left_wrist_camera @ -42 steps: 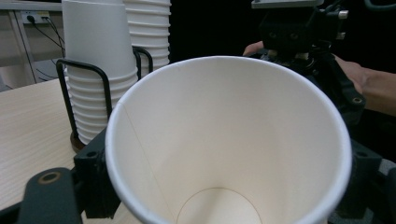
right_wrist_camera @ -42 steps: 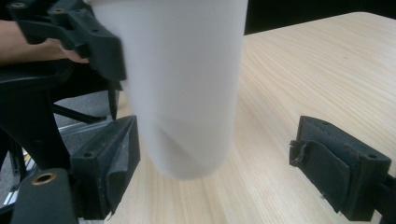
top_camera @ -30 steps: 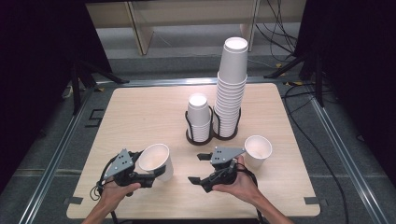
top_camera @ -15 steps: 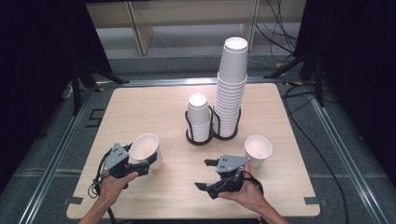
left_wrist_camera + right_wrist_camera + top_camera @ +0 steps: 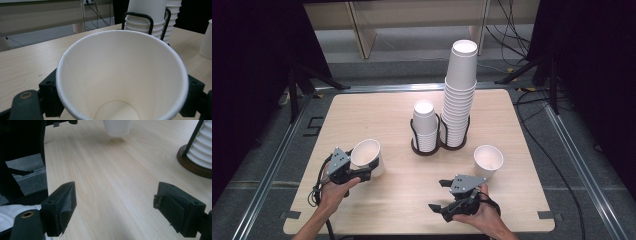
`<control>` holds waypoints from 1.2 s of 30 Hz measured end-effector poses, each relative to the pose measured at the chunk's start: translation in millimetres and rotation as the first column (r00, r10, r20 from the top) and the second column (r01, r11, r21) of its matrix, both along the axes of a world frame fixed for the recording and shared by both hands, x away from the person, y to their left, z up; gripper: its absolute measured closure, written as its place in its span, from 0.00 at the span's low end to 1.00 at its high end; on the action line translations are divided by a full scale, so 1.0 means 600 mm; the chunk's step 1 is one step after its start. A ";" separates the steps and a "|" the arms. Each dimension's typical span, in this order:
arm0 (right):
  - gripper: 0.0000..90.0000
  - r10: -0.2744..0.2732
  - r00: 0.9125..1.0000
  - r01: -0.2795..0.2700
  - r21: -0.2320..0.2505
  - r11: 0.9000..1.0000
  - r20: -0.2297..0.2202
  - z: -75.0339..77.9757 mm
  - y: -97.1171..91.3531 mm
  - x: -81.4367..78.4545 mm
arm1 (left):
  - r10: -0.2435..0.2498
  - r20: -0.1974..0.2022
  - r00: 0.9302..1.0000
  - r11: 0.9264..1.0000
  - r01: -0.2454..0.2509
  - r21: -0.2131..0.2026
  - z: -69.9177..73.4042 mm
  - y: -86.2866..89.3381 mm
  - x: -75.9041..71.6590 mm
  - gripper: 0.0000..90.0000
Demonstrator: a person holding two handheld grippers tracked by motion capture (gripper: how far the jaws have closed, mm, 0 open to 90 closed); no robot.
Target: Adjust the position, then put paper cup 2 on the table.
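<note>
Plainly, we have the left gripper clamped on the white paper cup; squeezing may crush it, though contact seems hidden. Right gripper gapes empty.

tool: clamped on paper cup | behind: cup stacks in rack

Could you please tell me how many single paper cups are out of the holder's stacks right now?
2: one cup gripped by the left hand-held gripper, and one cup standing on the table right of the holder.
</note>
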State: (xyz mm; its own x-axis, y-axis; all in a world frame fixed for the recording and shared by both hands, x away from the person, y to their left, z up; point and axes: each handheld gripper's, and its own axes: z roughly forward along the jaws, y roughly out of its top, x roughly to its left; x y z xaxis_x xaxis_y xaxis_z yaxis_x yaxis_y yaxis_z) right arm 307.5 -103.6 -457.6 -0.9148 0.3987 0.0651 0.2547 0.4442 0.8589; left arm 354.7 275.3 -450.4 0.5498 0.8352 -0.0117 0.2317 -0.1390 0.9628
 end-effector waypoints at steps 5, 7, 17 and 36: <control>0.20 -0.005 1.000 0.005 -0.008 1.000 -0.012 -0.001 -0.009 -0.012 | 0.017 -0.004 1.000 1.000 -0.017 -0.005 -0.003 0.010 0.004 0.18; 0.20 -0.003 1.000 0.003 -0.006 1.000 -0.005 -0.001 -0.013 -0.013 | 0.019 -0.004 1.000 1.000 -0.019 -0.007 -0.004 0.012 0.005 0.18; 0.20 -0.052 0.998 0.051 -0.016 0.999 -0.031 -0.005 -0.035 -0.025 | 0.021 -0.006 1.000 1.000 -0.021 -0.010 -0.011 0.013 0.009 0.18; 0.21 -0.025 0.999 0.025 -0.007 1.000 -0.039 -0.005 -0.031 -0.033 | 0.043 -0.016 0.999 0.998 -0.043 0.044 -0.034 0.007 0.020 0.15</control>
